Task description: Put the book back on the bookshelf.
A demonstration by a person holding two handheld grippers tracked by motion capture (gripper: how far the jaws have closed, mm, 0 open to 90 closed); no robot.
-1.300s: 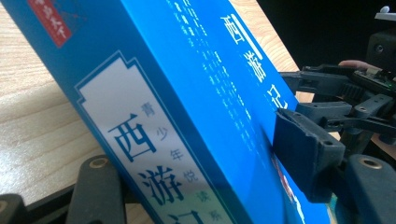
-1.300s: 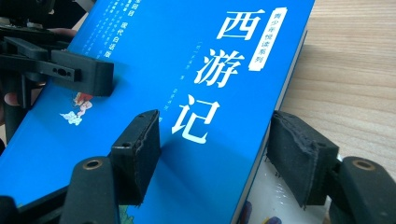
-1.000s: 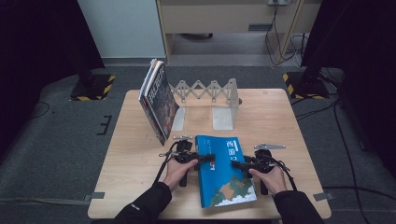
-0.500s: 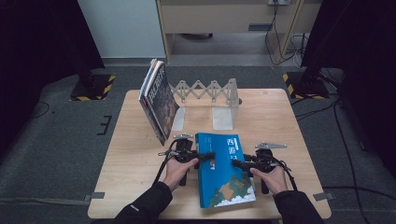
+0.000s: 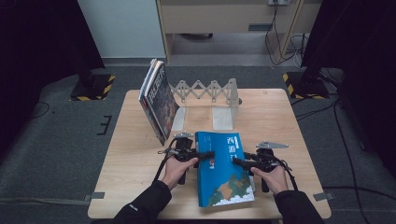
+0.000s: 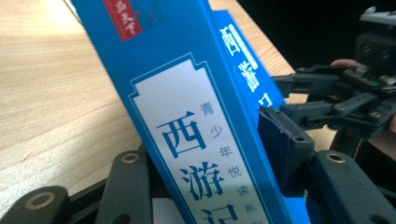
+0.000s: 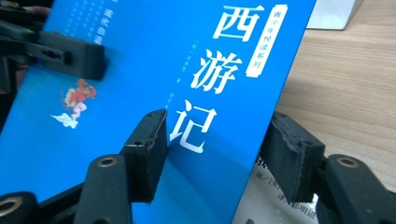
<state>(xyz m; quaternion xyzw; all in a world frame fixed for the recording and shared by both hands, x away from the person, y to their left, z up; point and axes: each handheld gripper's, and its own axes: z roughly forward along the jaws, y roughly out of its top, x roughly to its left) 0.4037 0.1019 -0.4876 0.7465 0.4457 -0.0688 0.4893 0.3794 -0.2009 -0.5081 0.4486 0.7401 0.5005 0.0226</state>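
A thick blue book (image 5: 224, 172) with white Chinese title lettering lies at the table's front middle, a hand on each side of it. My left gripper (image 5: 210, 155) takes its spine side. In the left gripper view the spine (image 6: 187, 116) runs between the jaws, and one pad (image 6: 285, 144) sits against the cover. My right gripper (image 5: 238, 162) takes the opposite long edge. In the right gripper view its jaws have just been closing, with the book's edge (image 7: 219, 93) between them, one pad (image 7: 149, 149) on the cover and the other beneath.
Several books (image 5: 159, 102) lean at the back left against a pale accordion book rack (image 5: 208, 91). A white bookend (image 5: 224, 116) stands just behind the blue book. The wooden table (image 5: 289, 121) has bare room on its right side.
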